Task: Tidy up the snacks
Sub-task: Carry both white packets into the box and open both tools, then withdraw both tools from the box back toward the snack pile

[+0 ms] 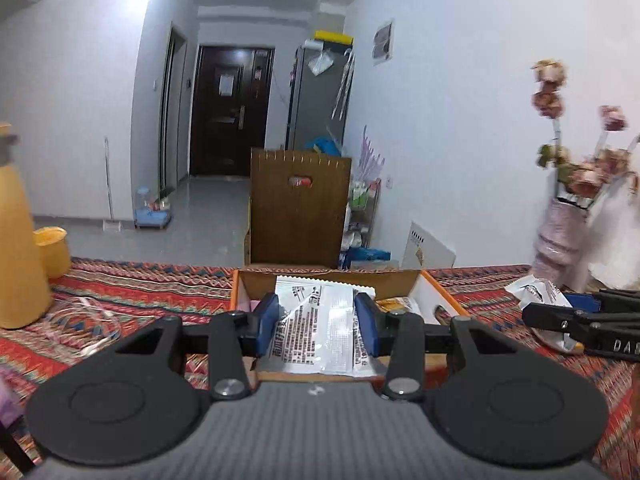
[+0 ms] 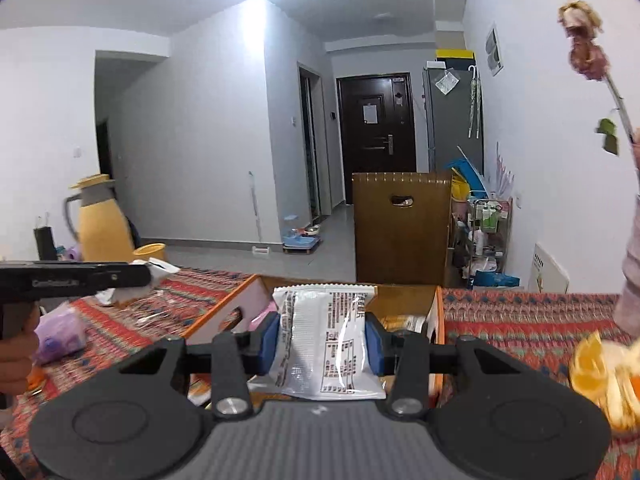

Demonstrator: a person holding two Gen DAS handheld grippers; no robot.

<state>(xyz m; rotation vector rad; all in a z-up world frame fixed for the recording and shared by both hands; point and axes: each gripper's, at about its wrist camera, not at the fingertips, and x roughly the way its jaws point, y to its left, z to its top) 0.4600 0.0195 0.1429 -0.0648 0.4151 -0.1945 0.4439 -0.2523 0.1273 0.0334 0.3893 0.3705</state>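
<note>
Holding one white snack packet [image 1: 320, 328] between the blue pads, the left gripper [image 1: 316, 326] sits above the orange-edged cardboard box [image 1: 444, 292] on the patterned tablecloth [image 1: 140, 288]. Right gripper [image 2: 322, 340] likewise clamps a second white packet [image 2: 328, 344] over the same box. Yellow jug [image 2: 102, 220] left of box, flower vase [image 1: 560, 232] right.

A box [image 1: 436, 288] sits on the table [image 1: 140, 288], a jug [image 1: 16, 240] to its left, a vase [image 1: 560, 236] to its right.
</note>
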